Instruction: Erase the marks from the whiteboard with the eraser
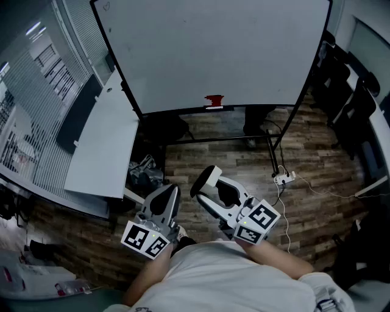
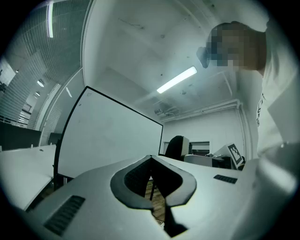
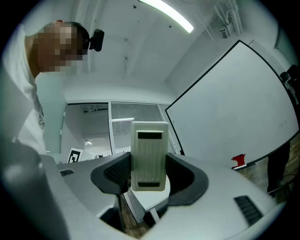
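We are gripping the eraser (image 3: 149, 157) in the right gripper (image 1: 206, 183), with its long axis standing upright between the jaws. The left gripper (image 1: 166, 196), low and left of centre, is pinched together on nothing. The whiteboard (image 1: 213, 55) is filling the upper frame, well apart from both. The only trace we are making out is a faint mark (image 1: 107, 7) in its upper left corner, so the eraser-bearing right arm is probably facing a reach up and leftward.

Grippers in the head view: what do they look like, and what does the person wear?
Both the left gripper and right gripper are white shells with dark-padded jaws; each carries a cube of black-and-white square markers. The person wears a white short-sleeved shirt.
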